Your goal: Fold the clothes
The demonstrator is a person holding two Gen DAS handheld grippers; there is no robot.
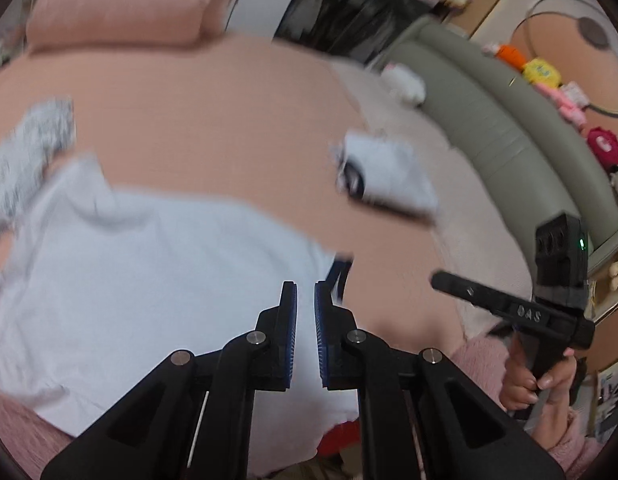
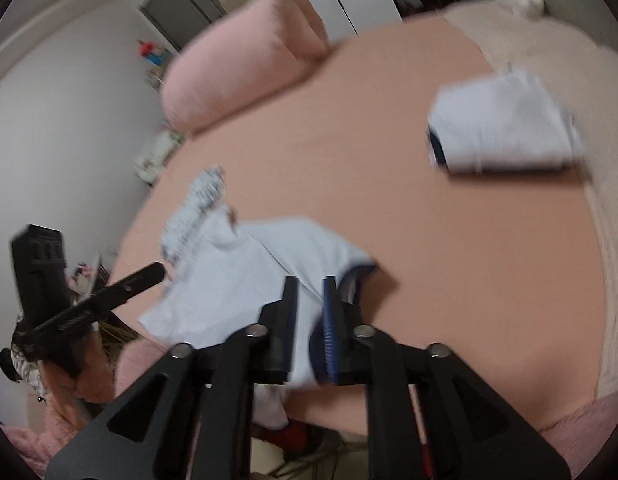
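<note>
A: Left wrist view first. What's there?
B: The left gripper (image 1: 305, 300) pinches the pale blue shirt (image 1: 149, 280) spread on the peach bed (image 1: 213, 120). One folded garment (image 1: 389, 176) lies further off, one patterned cloth (image 1: 29, 148) at left. The other tool reads "DAS".
A: And the right wrist view?
B: The right gripper (image 2: 311, 300) has shirt (image 2: 237, 280) fabric clamped between its pads. One folded garment (image 2: 505, 136), one pink pillow (image 2: 245, 60). No containers, no readable writing.
</note>
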